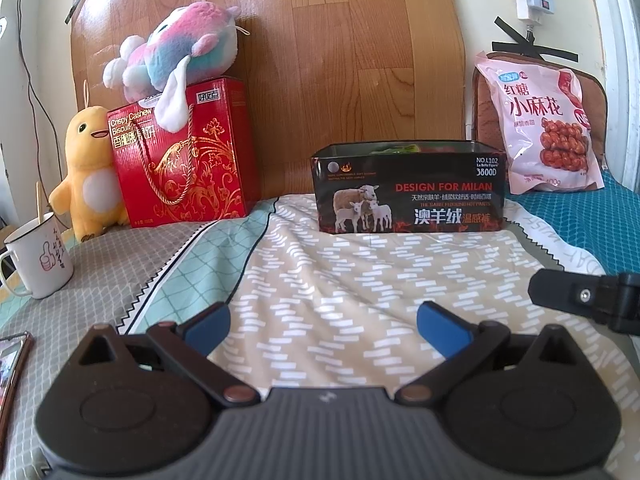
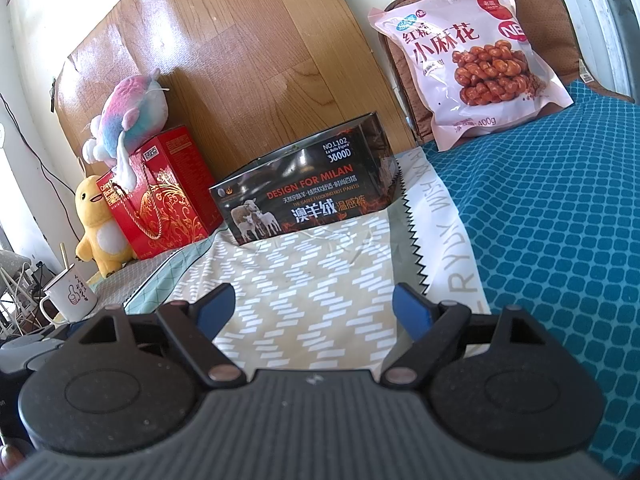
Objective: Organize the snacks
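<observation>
A black open-topped box (image 1: 408, 188) printed with sheep stands at the back of the patterned cloth (image 1: 340, 300); something green shows inside it. It also shows in the right wrist view (image 2: 308, 192). A pink bag of twisted snacks (image 1: 548, 128) leans on a brown cushion at the back right, also in the right wrist view (image 2: 472, 52). A red biscuit gift box (image 1: 184, 156) stands at the back left, also in the right wrist view (image 2: 160, 196). My left gripper (image 1: 322, 322) is open and empty above the cloth. My right gripper (image 2: 314, 306) is open and empty; its black tip (image 1: 576, 292) shows at the left view's right edge.
A pink-blue plush (image 1: 180, 48) lies on the red box and a yellow duck plush (image 1: 90, 168) stands beside it. A white mug (image 1: 38, 256) with a stick stands at the left. A phone (image 1: 12, 364) lies at the front left. A teal mat (image 2: 560, 220) covers the right side.
</observation>
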Tool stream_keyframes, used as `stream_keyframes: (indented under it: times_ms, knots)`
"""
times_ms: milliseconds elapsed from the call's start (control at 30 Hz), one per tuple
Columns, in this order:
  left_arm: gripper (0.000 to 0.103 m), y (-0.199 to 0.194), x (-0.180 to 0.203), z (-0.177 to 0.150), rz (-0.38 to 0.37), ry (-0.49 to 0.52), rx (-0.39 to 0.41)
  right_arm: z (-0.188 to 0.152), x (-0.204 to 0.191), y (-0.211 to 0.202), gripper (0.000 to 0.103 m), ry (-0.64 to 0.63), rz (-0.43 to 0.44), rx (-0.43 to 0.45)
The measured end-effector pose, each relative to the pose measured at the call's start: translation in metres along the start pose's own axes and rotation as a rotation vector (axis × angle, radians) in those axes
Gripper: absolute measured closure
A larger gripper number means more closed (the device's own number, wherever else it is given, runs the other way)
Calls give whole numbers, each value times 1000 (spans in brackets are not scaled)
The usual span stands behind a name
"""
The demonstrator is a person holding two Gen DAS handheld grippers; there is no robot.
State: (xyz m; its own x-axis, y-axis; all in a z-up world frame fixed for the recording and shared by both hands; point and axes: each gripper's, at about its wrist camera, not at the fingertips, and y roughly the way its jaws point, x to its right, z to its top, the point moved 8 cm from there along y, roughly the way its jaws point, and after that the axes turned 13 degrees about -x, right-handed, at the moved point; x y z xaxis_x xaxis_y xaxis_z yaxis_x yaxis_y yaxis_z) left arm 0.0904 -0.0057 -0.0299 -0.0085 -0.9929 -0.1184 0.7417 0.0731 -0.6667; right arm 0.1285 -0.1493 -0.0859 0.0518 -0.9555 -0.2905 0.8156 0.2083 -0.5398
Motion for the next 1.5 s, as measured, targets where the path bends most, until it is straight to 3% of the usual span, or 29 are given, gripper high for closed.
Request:
stream_keyframes:
  times_ms: [1500]
  knots:
    - [0,1,-2,0,-10,-20,-10,0,0,1,13,1,-1,-1]
